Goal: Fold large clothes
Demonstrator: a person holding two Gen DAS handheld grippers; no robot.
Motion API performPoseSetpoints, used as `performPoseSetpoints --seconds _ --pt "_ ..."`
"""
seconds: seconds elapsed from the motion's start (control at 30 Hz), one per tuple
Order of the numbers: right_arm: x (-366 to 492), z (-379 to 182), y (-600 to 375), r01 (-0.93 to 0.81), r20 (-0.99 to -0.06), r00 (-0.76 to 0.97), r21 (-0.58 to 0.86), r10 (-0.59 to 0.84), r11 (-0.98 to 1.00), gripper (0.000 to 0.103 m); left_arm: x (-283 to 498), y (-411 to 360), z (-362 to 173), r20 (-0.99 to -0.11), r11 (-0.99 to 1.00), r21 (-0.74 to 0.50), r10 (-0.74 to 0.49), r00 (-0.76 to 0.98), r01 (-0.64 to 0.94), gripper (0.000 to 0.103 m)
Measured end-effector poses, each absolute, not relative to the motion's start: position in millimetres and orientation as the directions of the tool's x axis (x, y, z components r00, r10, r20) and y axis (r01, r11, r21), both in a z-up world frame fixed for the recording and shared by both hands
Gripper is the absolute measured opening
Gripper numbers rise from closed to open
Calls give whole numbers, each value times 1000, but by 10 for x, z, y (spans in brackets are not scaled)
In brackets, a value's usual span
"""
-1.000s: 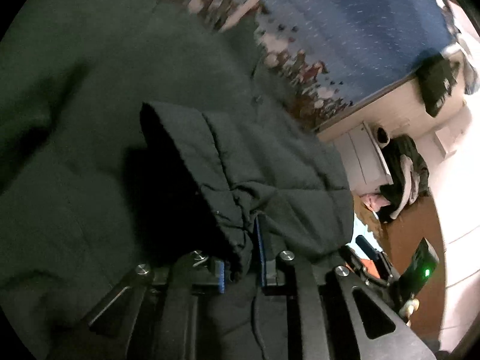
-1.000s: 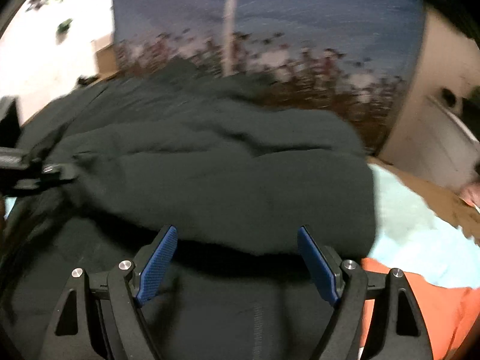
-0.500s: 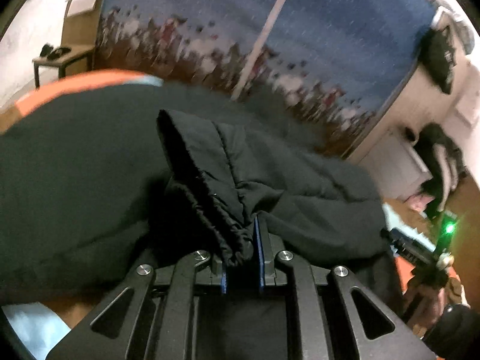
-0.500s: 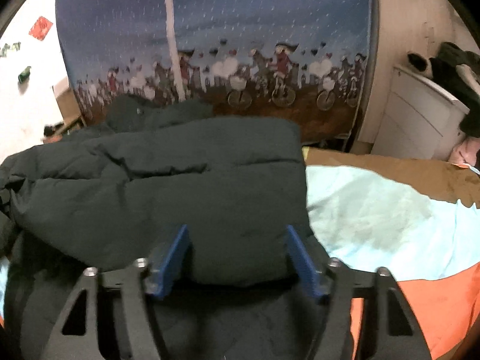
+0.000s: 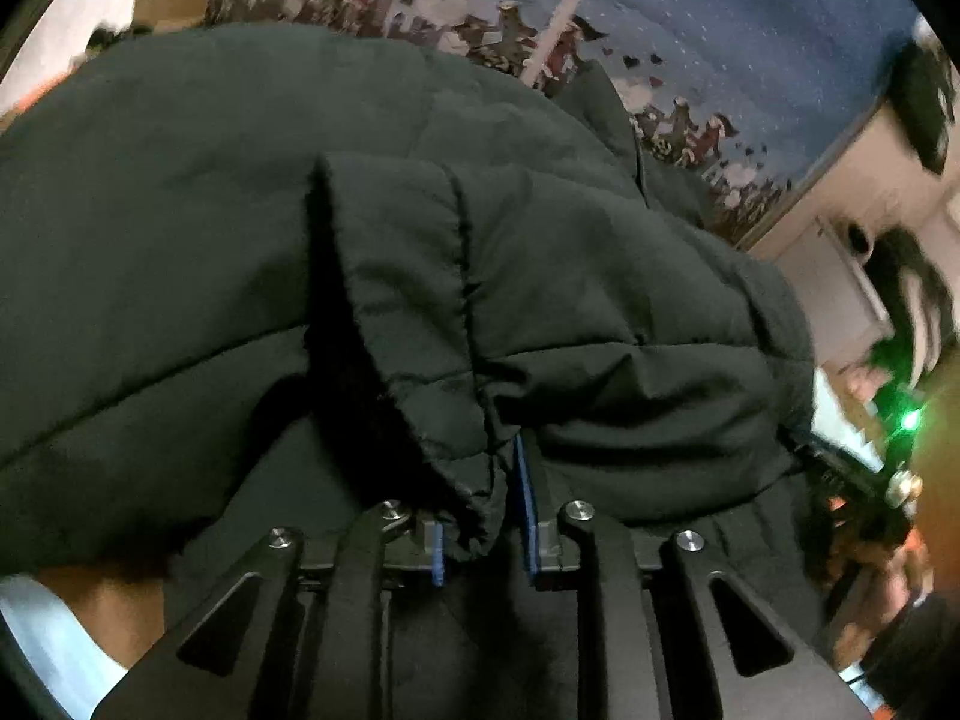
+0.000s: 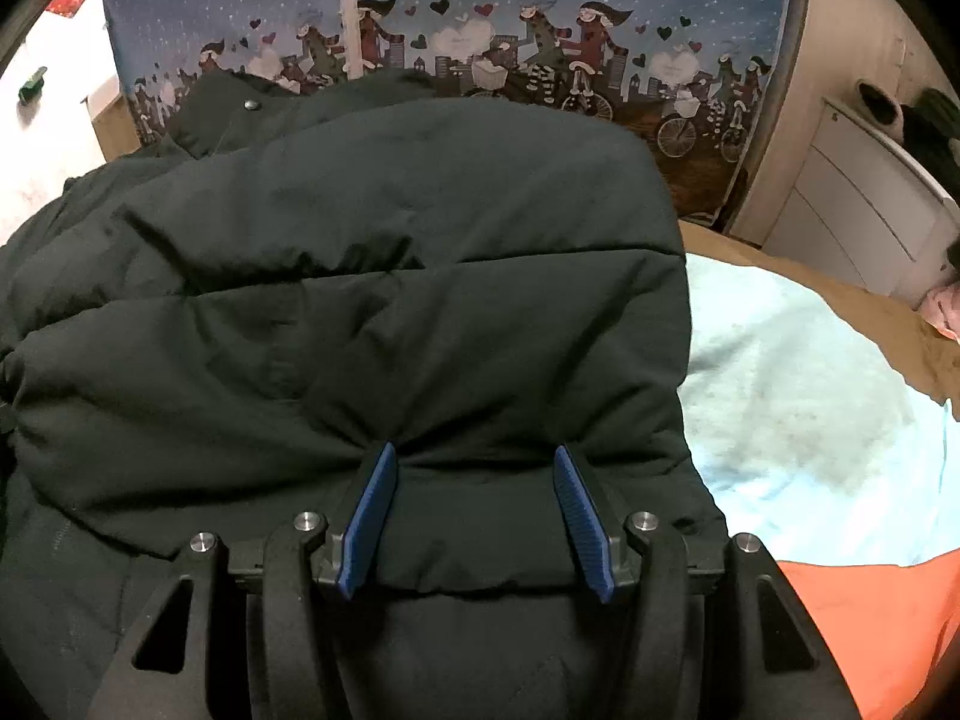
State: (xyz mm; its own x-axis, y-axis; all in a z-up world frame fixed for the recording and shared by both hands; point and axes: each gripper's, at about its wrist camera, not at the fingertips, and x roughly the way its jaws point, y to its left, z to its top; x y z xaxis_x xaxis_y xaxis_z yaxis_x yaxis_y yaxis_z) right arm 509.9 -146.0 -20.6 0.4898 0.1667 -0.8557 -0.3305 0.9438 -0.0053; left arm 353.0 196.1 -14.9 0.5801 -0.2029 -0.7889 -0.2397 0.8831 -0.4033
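Note:
A large dark green padded jacket (image 5: 180, 252) fills the left wrist view and lies folded over itself on the bed. My left gripper (image 5: 480, 516) is shut on the jacket's gathered cuff or hem edge (image 5: 474, 510), pinched between the blue pads. In the right wrist view the same jacket (image 6: 372, 276) lies in a thick folded layer. My right gripper (image 6: 474, 510) has closed partway around a bulge of the jacket's folded edge, with its blue pads (image 6: 372, 504) pressing into the fabric on both sides.
The bed has a light blue sheet (image 6: 798, 408) and an orange cover (image 6: 882, 630) to the right of the jacket. A blue patterned curtain (image 6: 540, 6) hangs behind. A white drawer unit (image 6: 864, 210) stands at the far right.
My right gripper's jaws have narrowed from wide open to pinching the jacket's folded edge. My left gripper stays shut on the cuff and has moved with it over the jacket body.

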Motion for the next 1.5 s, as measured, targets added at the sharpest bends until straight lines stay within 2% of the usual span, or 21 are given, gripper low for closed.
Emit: performPoseSetpoints --seconds 0.03,0.07,0.1,0.13,0.17,0.27,0.47,0.6,0.9,1.07,1.17,1.27,1.33,1.4,1.5 --pt "5074 -163 -1456 -327 -851 496 2 173 945 58 3505 2004 -117 -788 873 -417 -208 579 -253 29" --pt "5038 -100 -1449 -326 -841 507 15 188 945 61 3462 2044 -69 -784 865 -426 -207 585 -264 39" --pt "4994 -37 -1433 -325 -828 521 29 205 945 67 3400 2081 15 -773 859 -433 -198 603 -272 48" --pt "4931 51 -1394 -329 -809 541 48 230 943 76 3316 2125 114 -756 853 -442 -186 628 -279 53" --pt "4895 127 -1345 -340 -794 551 65 254 938 79 3245 2170 197 -740 846 -452 -179 648 -282 60" --pt "4742 317 -1044 -406 -765 561 79 316 911 81 2939 2319 432 -710 823 -470 -136 691 -320 68" --pt "4303 459 -151 -580 -740 499 101 451 808 86 2243 2744 645 -725 767 -429 22 688 -477 70" --pt "4081 404 460 -658 -748 463 69 475 750 86 1642 3157 681 -740 704 -402 128 661 -586 71" --pt "4074 218 1302 -660 -745 498 6 444 751 86 641 4070 536 -734 411 -532 212 645 -741 71" --pt "4146 -51 1497 -641 -776 496 -23 391 767 86 410 4428 506 -692 330 -605 232 683 -725 71" --pt "4163 -162 1528 -636 -772 509 -39 380 771 90 309 4573 466 -669 290 -639 249 701 -713 70" --pt "4173 -259 1554 -637 -772 515 -55 372 769 94 270 4588 442 -648 279 -656 269 713 -701 67" --pt "4196 -320 1552 -638 -776 508 -47 375 768 96 256 4599 453 -643 291 -650 283 712 -702 50" --pt "4202 -341 1541 -640 -775 504 -38 382 767 97 287 4566 487 -642 314 -635 293 708 -706 26" --pt "4189 -348 1537 -646 -777 497 -34 386 763 99 343 4527 549 -623 340 -629 318 714 -700 12"
